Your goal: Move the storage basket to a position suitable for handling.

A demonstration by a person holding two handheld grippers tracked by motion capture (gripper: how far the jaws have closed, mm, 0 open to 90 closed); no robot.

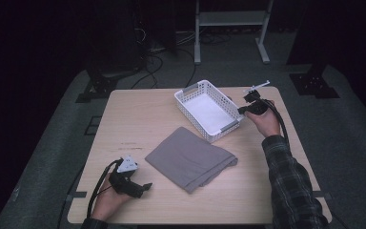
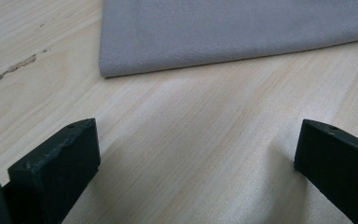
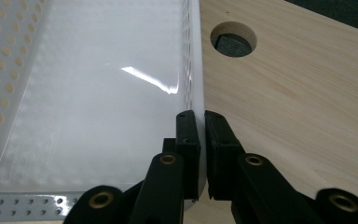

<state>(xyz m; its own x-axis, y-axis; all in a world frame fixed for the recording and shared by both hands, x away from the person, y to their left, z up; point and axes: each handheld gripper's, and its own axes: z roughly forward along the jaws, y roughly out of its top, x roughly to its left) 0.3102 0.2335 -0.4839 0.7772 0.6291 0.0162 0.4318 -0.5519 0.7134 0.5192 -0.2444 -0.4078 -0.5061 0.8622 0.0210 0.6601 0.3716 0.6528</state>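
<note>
The right gripper (image 3: 201,122) is clamped on the wall of the white perforated plastic basket (image 1: 190,102) at the table's one o'clock, while the left gripper (image 1: 140,189) rests open at seven o'clock near the folded grey cloth (image 1: 190,158); next, probably repositioning the basket.

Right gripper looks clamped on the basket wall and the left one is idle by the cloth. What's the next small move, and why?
Probably drag the white basket a little toward the grey cloth. The right gripper is shut on the basket's side wall, so the grip looks set, while the left gripper sits open on bare table short of the cloth's fold, and a gap separates basket from cloth.
</note>
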